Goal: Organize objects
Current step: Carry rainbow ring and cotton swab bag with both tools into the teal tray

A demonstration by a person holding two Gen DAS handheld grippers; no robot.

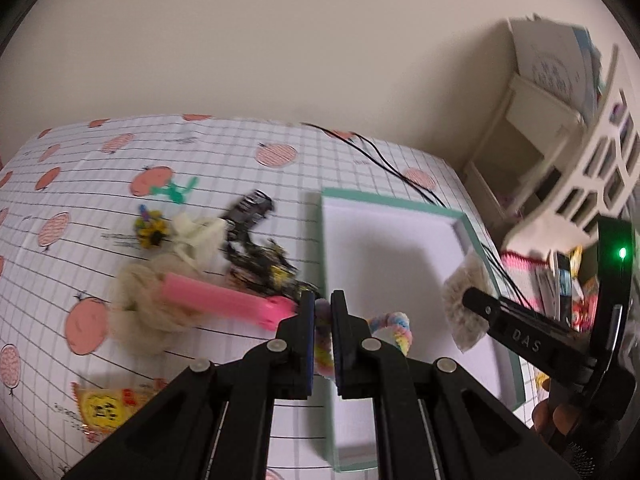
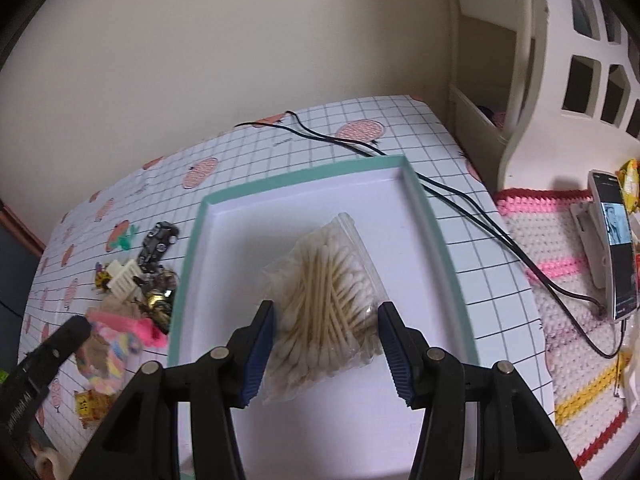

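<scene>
The left gripper has its jaws clamped on a pastel scrunchie beside the tray. The right gripper stands with jaws apart around the cotton-swab bag in the tray. The slick bag could slide out when squeezed.

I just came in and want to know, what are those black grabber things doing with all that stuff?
A person is tidying little things into a green-edged box. The left gripper has its jaws shut on a fluffy rainbow hair tie near the box's edge. The right gripper is open around a bag of cotton swabs lying in the box. More toys wait in a pile on the table.
</scene>
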